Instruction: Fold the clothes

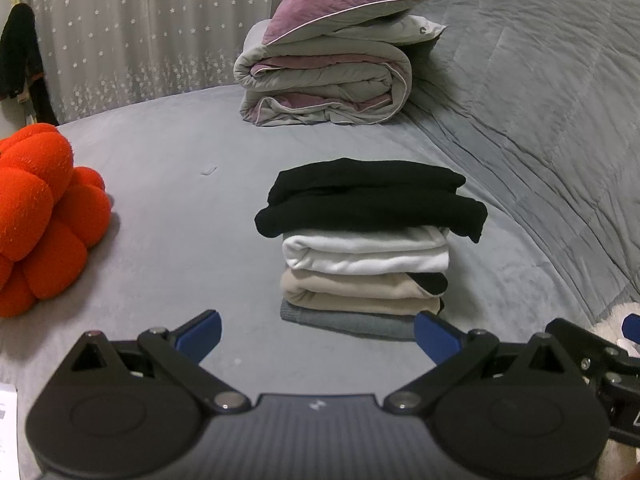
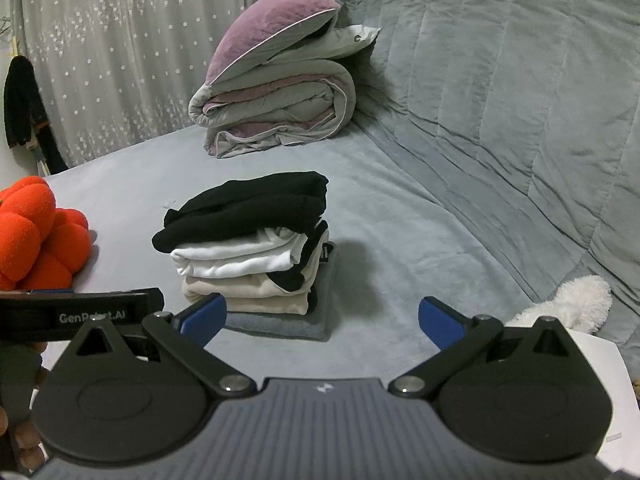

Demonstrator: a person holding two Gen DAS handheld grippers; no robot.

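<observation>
A neat stack of folded clothes (image 1: 366, 240) (image 2: 248, 248) stands on the grey bed cover. From the top it holds a black garment (image 1: 370, 196), a white one (image 1: 366, 254), a beige one (image 1: 356, 292) and a grey one (image 1: 352, 322) at the bottom. My left gripper (image 1: 318, 338) hovers just in front of the stack, open and holding nothing. My right gripper (image 2: 322, 322) is open too, level with the stack's right front corner, nothing between its blue fingers (image 2: 204, 318). The left gripper's body (image 2: 76, 314) shows at the left edge of the right wrist view.
A folded grey and mauve duvet with a pillow on top (image 1: 326, 68) lies at the back. An orange knot cushion (image 1: 40, 216) sits left. A white plush toy (image 2: 568, 302) and a white sheet of paper (image 2: 600, 384) lie right. A quilted grey backrest (image 2: 520, 100) rises at the right.
</observation>
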